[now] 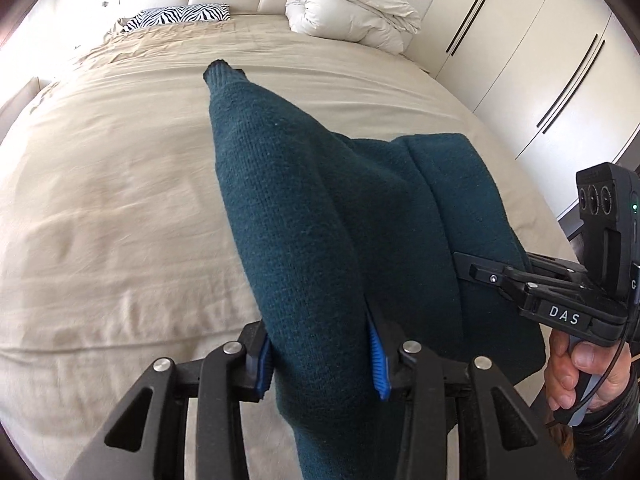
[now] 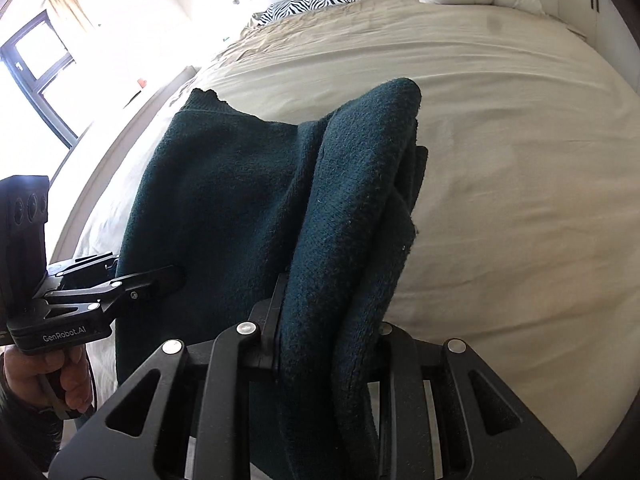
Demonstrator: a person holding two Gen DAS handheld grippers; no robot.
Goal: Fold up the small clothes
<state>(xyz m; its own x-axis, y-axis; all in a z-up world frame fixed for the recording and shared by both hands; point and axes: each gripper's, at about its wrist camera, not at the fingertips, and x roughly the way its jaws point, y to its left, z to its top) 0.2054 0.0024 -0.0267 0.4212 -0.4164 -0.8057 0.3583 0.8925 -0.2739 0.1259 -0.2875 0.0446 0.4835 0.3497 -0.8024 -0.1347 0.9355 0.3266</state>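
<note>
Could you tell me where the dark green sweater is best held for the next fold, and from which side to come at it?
Hold the dark green sweater along its near edge, coming from the near side of the bed. The left gripper and right gripper each pinch a bunched part of that edge there, and the rest trails away toward the cuff, so probably it can be laid flat from this hold.

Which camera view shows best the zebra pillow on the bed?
The left wrist view shows the zebra pillow best: it lies unblocked near the headboard, with sharp stripes. The right wrist view also shows the pillow, but glare from the window washes that side of the picture out, and the pillow looks more tilted.
</note>
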